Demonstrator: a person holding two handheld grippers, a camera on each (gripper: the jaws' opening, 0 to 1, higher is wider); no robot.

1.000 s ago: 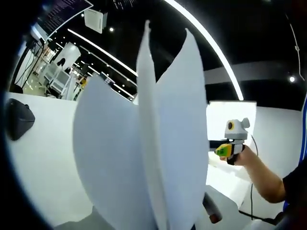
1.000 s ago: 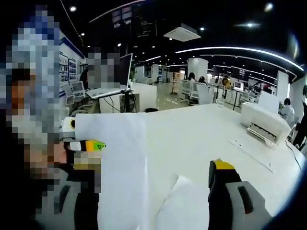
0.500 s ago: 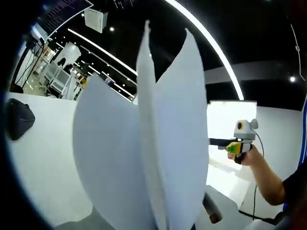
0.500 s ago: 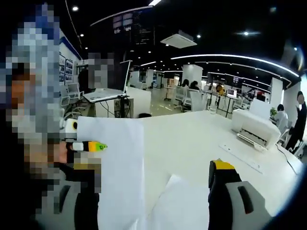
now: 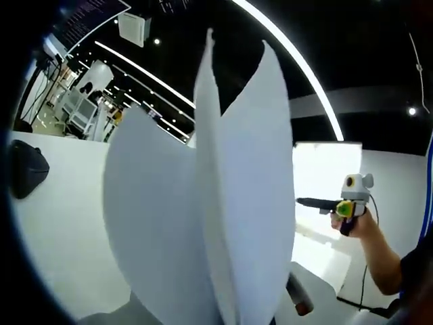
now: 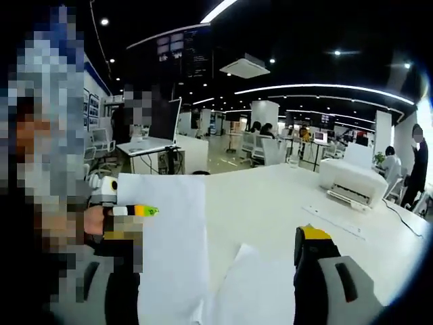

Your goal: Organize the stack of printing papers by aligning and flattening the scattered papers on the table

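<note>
Right gripper [image 5: 318, 202] drifted rightward, fingers apart; left gripper [image 6: 128, 211] clamps papers [image 5: 203, 203].

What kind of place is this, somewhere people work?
Most likely a large open-plan office or lab. A long white table carries a white printer, a monitor stands at a desk behind, and people sit at workstations under strip ceiling lights.
</note>
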